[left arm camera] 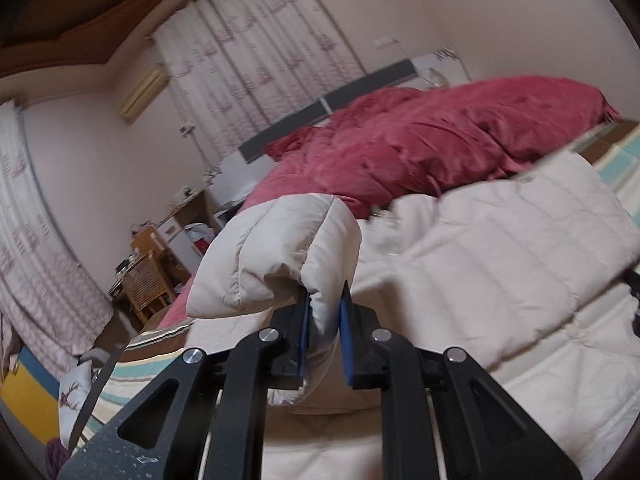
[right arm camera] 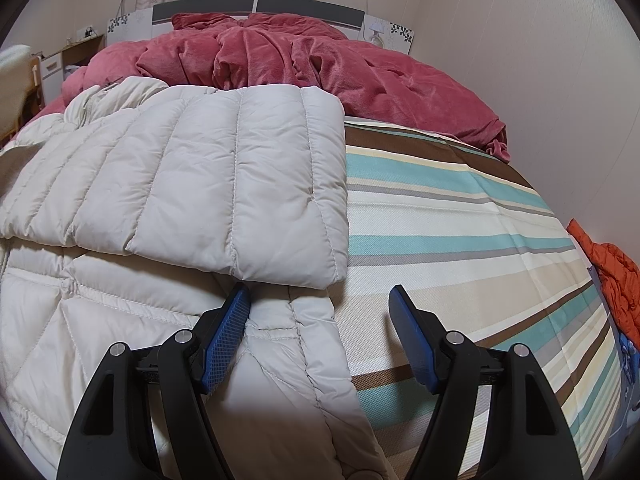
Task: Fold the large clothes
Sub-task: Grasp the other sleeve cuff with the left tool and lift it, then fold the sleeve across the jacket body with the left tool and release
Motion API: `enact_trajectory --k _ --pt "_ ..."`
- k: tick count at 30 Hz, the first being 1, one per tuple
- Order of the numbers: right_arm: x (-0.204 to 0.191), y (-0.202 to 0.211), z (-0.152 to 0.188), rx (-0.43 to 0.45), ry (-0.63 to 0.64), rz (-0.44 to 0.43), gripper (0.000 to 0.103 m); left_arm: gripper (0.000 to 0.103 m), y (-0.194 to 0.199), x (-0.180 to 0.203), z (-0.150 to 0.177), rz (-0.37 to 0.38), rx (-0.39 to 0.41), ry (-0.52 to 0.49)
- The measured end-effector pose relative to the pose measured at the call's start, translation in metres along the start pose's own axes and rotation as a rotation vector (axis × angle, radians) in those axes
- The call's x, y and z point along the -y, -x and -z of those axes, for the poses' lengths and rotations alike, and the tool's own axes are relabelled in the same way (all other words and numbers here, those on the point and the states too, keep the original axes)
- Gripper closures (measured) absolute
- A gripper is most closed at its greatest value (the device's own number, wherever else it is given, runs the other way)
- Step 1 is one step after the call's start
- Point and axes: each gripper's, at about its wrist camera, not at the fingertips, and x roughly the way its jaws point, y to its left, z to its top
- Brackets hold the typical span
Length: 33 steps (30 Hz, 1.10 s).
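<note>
Left wrist view: the left claw [left arm camera: 325,304] is pinched tight on a puffy fold of the cream quilted coat [left arm camera: 280,248], lifting that part clear of the rest.
Left claw grip: blue pads [left arm camera: 346,340] press the fabric from both sides, and the held piece bulges out beyond the tips.
Right claw: the right claw [right arm camera: 320,296] gapes wide with nothing in it, hanging just above the coat's lower edge.
Right claw fingers: the left blue pad [right arm camera: 228,332] is over the coat [right arm camera: 192,176]; the other is over bare striped bedsheet [right arm camera: 460,216].
Coat: spread across the left half of the bed, a quilted panel folded over on top of its body, the edge straight along the stripes.
Bed: a rumpled red blanket [right arm camera: 304,64] is heaped near the grey headboard [right arm camera: 256,6], touching the coat's far end.
Bed's right edge: an orange garment [right arm camera: 612,276] lies well apart from the coat.
Room: patterned curtains [left arm camera: 256,48] hang behind the headboard, and a wooden chair [left arm camera: 148,280] stands beside the bed.
</note>
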Motion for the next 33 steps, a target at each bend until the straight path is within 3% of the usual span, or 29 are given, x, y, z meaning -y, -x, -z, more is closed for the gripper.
enact_trajectory --k 4,6,8,9,13,16,20,24,26,29,33 --pt "0.000 0.000 0.000 0.000 0.000 0.000 0.032 0.086 0.010 0.034 -0.005 0.042 0.009 -0.059" --pt "0.000 0.000 0.000 0.000 0.000 0.000 0.032 0.070 0.014 0.048 -0.007 0.094 0.015 -0.092" --pt "0.000 0.000 0.000 0.000 -0.001 -0.001 0.032 0.028 0.024 0.062 -0.006 0.133 0.045 -0.147" --pt "0.000 0.000 0.000 0.000 -0.001 -0.001 0.032 0.026 0.031 0.065 -0.006 0.153 0.069 -0.165" --pt "0.000 0.000 0.000 0.000 -0.001 0.000 0.032 0.026 0.055 0.065 -0.002 0.198 0.108 -0.186" --pt "0.000 0.000 0.000 0.000 -0.001 0.000 0.032 0.023 0.069 0.037 0.000 0.239 0.113 -0.098" --pt "-0.001 0.000 0.000 0.003 -0.001 0.001 0.032 0.022 0.062 -0.011 0.005 0.239 0.077 0.043" --pt "-0.001 0.008 0.002 0.047 -0.005 0.002 0.032 0.022 0.030 -0.068 0.017 0.168 -0.005 0.196" --pt "-0.001 0.026 0.002 0.125 -0.003 -0.027 0.032 0.022 0.004 -0.095 0.024 0.132 -0.062 0.246" --pt "-0.012 0.049 -0.010 0.160 0.048 -0.112 0.032 0.023 -0.027 -0.127 0.036 0.099 -0.138 0.318" --pt "-0.048 0.079 -0.056 0.230 0.038 -0.263 0.032 0.029 -0.069 -0.152 0.053 0.086 -0.245 0.402"
